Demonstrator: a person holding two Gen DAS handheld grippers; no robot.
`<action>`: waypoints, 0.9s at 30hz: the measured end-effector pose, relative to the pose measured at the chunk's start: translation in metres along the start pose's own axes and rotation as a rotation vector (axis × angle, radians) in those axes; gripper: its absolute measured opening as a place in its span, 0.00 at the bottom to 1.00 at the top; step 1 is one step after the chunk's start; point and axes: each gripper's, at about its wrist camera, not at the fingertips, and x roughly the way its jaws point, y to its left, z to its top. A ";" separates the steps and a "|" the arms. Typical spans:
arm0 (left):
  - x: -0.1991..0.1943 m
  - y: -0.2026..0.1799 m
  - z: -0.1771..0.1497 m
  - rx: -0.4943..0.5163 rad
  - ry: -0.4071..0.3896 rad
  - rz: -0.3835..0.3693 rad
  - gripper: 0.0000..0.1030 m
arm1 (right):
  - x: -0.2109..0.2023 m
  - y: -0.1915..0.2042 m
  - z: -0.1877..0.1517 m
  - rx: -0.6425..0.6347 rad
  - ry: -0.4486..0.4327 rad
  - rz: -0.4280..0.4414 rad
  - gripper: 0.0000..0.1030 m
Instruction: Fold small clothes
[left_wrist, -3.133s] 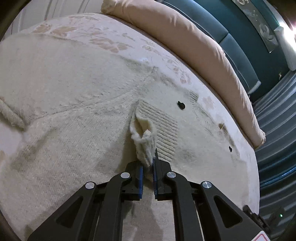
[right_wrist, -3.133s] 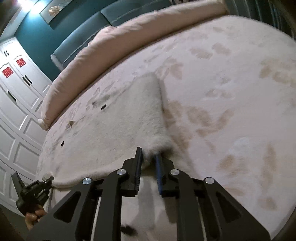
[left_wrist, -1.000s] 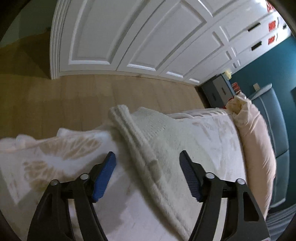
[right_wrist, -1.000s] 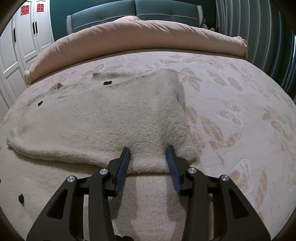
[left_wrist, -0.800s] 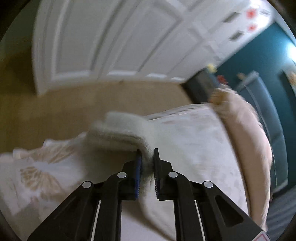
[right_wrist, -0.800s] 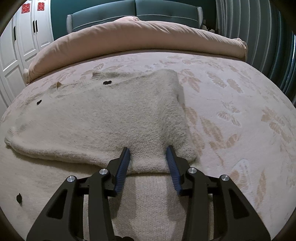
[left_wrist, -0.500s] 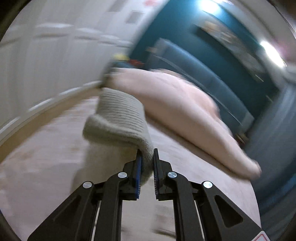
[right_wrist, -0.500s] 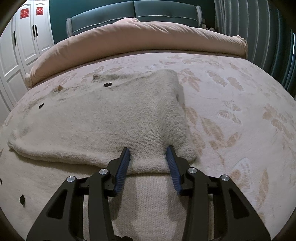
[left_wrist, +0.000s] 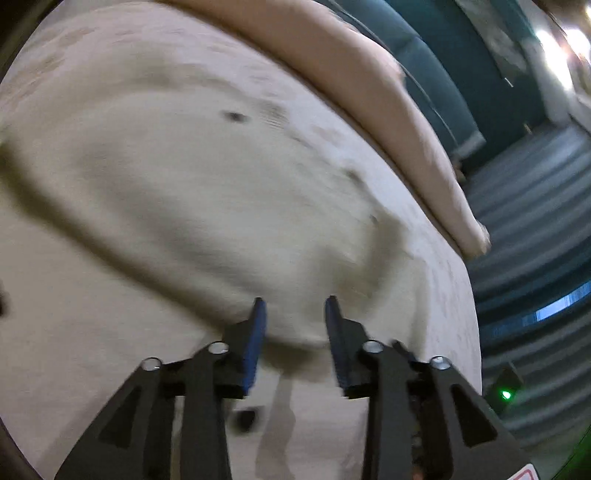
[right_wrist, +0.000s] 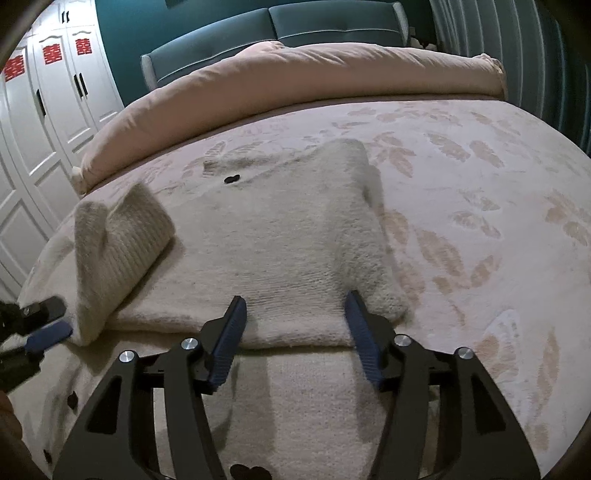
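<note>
Cream fuzzy knit sweater (right_wrist: 280, 236) lies on the leaf-print bed cover (right_wrist: 480, 192), left gripper (right_wrist: 48, 321) and right gripper (right_wrist: 295, 317) both spread, empty (left view blurred); loosely bunched left sleeve (right_wrist: 118, 243) risks sliding off.

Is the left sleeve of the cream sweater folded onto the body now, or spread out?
Folded: the sleeve lies across the sweater body, cuff upward, beside the open left gripper.
</note>
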 end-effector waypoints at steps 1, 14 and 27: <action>-0.008 0.012 0.005 -0.025 -0.028 0.017 0.32 | -0.001 0.002 0.001 -0.003 0.003 -0.009 0.52; -0.074 0.129 0.062 -0.275 -0.176 0.125 0.42 | -0.023 0.059 0.024 0.041 0.023 0.077 0.85; -0.096 0.116 0.090 -0.257 -0.305 0.016 0.04 | -0.058 0.072 0.104 0.112 -0.081 0.301 0.07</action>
